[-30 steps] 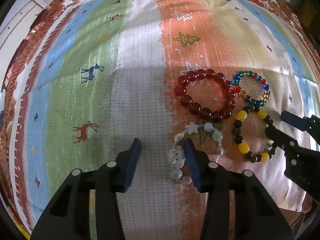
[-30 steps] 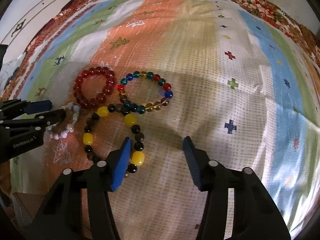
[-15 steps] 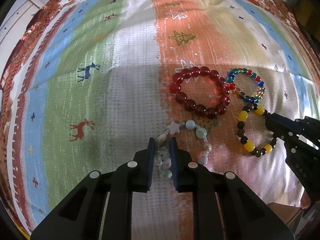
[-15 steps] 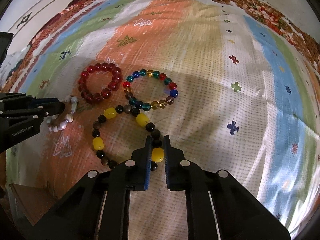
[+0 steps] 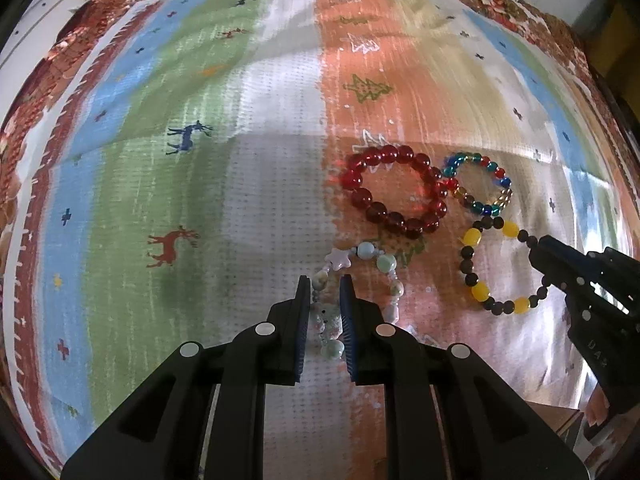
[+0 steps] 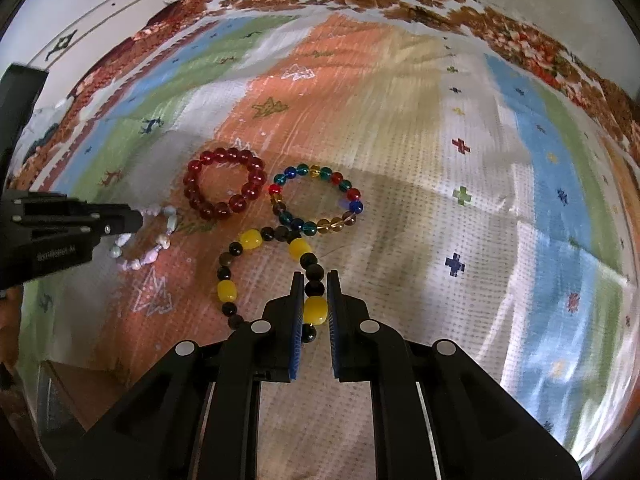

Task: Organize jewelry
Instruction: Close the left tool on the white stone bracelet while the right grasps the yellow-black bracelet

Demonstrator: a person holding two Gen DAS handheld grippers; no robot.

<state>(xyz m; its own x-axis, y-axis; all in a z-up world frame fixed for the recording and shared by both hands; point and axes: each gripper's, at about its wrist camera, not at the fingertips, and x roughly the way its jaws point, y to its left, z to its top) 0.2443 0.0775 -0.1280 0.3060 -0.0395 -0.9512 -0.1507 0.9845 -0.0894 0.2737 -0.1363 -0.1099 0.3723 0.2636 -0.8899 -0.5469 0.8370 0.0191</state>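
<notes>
Several bead bracelets lie on a striped patterned cloth (image 5: 248, 184). My left gripper (image 5: 325, 284) is shut on the near side of a pale bracelet (image 5: 376, 258) with a star bead; it also shows in the right wrist view (image 6: 160, 240). My right gripper (image 6: 312, 280) is shut on the near side of a yellow-and-black bracelet (image 6: 250, 240), which also shows in the left wrist view (image 5: 472, 236). A dark red bracelet (image 5: 394, 190) and a multicoloured bracelet (image 5: 480, 188) lie just beyond, touching each other.
The cloth (image 6: 460, 152) stretches far to the left and right with printed deer, trees and crosses. Its near edge drops off close below the bracelets (image 6: 80, 380). A white cabinet (image 6: 100, 12) stands at the far left.
Both grippers went from open to shut, the left on the pale bracelet, the right on the yellow-and-black bracelet. That bracelet's loop has widened slightly.
</notes>
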